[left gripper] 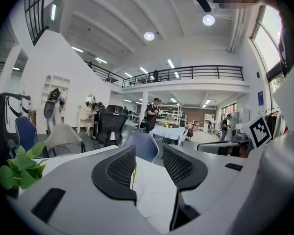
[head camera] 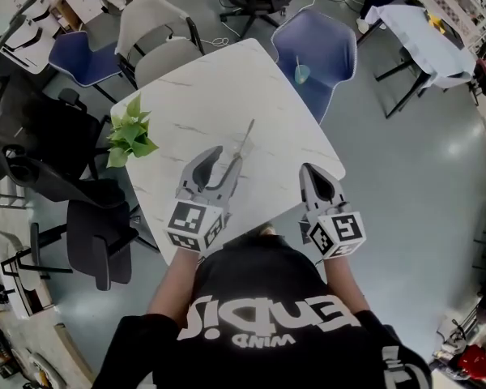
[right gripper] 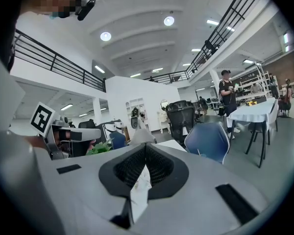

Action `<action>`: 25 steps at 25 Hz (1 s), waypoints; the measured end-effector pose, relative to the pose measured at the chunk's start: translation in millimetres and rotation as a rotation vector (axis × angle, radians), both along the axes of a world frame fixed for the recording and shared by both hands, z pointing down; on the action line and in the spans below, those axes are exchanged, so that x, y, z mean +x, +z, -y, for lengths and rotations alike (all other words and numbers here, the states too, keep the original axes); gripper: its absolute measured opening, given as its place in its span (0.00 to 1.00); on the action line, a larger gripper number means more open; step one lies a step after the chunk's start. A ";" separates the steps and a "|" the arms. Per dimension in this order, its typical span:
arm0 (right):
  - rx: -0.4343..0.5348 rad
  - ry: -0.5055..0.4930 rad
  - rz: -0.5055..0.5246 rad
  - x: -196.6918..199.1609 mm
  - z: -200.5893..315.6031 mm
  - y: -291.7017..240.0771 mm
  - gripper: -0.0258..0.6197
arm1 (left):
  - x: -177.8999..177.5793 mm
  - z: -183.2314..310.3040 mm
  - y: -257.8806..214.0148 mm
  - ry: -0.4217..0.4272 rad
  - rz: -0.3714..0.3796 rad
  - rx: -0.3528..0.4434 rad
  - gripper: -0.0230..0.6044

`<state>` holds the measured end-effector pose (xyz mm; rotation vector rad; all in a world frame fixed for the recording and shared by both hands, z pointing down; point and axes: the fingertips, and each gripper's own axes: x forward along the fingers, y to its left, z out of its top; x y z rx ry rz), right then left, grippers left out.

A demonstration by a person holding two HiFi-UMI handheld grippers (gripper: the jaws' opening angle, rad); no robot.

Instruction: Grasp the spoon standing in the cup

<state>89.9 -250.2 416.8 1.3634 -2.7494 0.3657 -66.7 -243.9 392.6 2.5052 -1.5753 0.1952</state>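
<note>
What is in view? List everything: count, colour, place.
white marble-patterned square table: 1, white, centre.
green leafy plant: 1, green, table's left edge.
thin grey metal utensil: 1, grey, lying on the table near its middle.
small teal cup: 1, teal, on the right blue chair, a thin handle standing in it.
blue plastic chairs: 2, blue, one beyond the table's right corner, one far left.
pale grey chair: at least 1, grey, behind the table.
black office chairs: several, black, left side.
cloth-covered table: 1, pale, upper right.
left hand-held gripper: 1, grey, over the table's near edge, open.
right hand-held gripper: 1, grey, beside it, shut.
</note>
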 end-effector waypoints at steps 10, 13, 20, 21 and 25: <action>0.002 0.014 0.002 -7.3 6.7 1.2 0.06 | 1.5 24.7 12.2 0.055 0.040 -0.015 0.40; 0.000 0.015 0.001 -7.8 6.7 0.4 0.06 | -1.1 32.7 17.9 0.047 0.050 -0.023 0.39; -0.011 0.022 -0.007 -7.2 8.1 6.0 0.06 | -2.2 51.2 44.7 0.052 0.075 -0.056 0.39; -0.012 0.022 -0.009 -7.0 8.3 6.5 0.06 | -1.7 54.1 48.6 0.054 0.075 -0.060 0.38; -0.019 0.027 -0.011 -4.1 9.7 7.5 0.06 | 4.1 66.6 65.9 0.069 0.093 -0.086 0.37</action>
